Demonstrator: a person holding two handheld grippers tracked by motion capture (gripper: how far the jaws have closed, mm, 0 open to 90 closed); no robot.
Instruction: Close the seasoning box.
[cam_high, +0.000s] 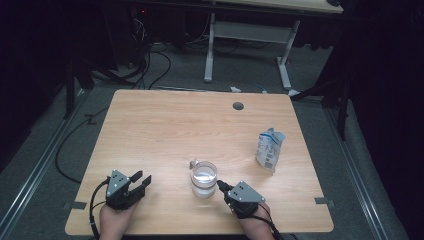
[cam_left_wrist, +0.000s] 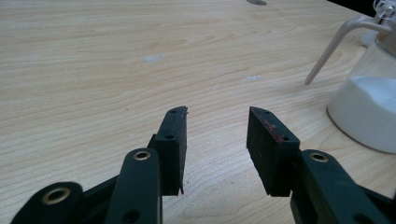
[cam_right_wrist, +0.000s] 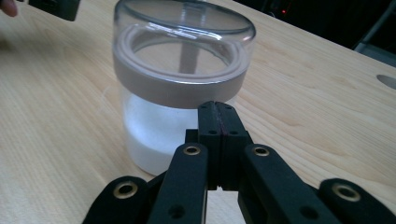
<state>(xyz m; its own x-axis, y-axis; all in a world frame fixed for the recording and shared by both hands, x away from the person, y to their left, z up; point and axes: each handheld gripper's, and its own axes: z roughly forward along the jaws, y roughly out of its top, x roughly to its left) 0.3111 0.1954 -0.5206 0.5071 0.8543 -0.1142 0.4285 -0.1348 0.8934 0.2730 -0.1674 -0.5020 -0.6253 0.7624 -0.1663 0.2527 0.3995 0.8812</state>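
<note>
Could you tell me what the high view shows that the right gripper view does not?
High view alone: the whole wooden table with its round cable hole, a blue-and-white pouch standing right of centre, the left tool with its jaws apart over bare wood, and both hands.

Right gripper view alone: a close look at the right tool, jaws shut together with nothing between them, just short of the jar, and the band under the jar's clear lid.

Both: the lidded clear jar holding white powder, standing on the table.
</note>
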